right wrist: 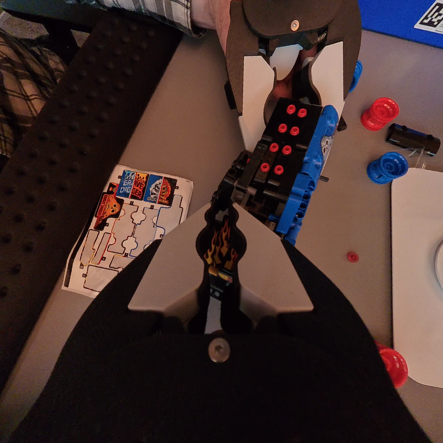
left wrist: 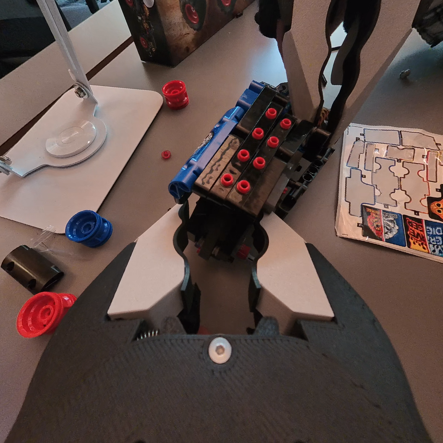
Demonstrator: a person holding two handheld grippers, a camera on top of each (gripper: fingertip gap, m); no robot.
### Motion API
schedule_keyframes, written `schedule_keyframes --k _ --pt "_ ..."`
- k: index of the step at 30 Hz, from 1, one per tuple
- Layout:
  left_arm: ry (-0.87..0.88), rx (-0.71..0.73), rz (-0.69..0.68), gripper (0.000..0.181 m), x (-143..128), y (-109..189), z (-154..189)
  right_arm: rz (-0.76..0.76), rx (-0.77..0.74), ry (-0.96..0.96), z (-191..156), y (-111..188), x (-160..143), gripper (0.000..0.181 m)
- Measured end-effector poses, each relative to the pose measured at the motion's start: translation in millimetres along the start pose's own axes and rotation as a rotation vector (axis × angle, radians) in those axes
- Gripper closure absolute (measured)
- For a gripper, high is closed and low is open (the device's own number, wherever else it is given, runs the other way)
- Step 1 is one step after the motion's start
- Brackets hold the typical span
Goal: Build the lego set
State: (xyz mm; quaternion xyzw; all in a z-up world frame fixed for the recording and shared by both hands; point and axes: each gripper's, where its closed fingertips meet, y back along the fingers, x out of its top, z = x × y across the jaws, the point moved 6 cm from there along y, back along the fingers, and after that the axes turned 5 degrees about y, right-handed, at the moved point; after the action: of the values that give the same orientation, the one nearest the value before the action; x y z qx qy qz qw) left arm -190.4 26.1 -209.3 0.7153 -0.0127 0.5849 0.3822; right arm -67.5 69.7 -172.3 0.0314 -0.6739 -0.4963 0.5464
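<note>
The half-built lego truck body [left wrist: 249, 158] sits in the middle of both frames, held between the two grippers just above the grey counter [left wrist: 359, 311]. It's black with two rows of red pins on top, and a blue side panel [left wrist: 211, 146] with a greyish sticker on it. The left gripper [left wrist: 219, 230] has its jaws partly open around the near black end of the body, pads pressed on either side. The right gripper [right wrist: 221, 215] comes in from the opposite end; its jaws are nearly closed, pinching a thin part with a flame sticker [right wrist: 221, 247] at the model's end.

Loose bits on the counter: a red wheel hub [left wrist: 175, 94] in the upper middle of the left wrist view, a blue wheel hub [left wrist: 88, 229] and another red hub [left wrist: 42, 315] at lower left, a black connector piece [left wrist: 31, 275] beside them, and a tiny red stud [left wrist: 166, 154] on its own.

The sticker sheet [left wrist: 393, 182] lies at the right of the left wrist view, mostly peeled, with a few coloured stickers with lettering left along one edge. The set's box [left wrist: 177, 28] stands at the top, showing red-hubbed tyres. A white lamp base [left wrist: 72, 148] takes the left side. In the right wrist view, a plaid sleeve [right wrist: 153, 9] is at the top left.
</note>
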Motion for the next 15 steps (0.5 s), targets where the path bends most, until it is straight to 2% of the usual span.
schedule_keyframes --k 8,15 --pt "-0.002 -0.005 0.0 0.129 0.5 -0.8 1.3 -0.004 0.008 -0.01 -1.6 0.4 0.3 0.174" --pt "0.005 -0.001 -0.003 0.13 0.3 -0.9 1.5 -0.088 -0.042 0.028 -5.2 -3.5 3.2 0.174"
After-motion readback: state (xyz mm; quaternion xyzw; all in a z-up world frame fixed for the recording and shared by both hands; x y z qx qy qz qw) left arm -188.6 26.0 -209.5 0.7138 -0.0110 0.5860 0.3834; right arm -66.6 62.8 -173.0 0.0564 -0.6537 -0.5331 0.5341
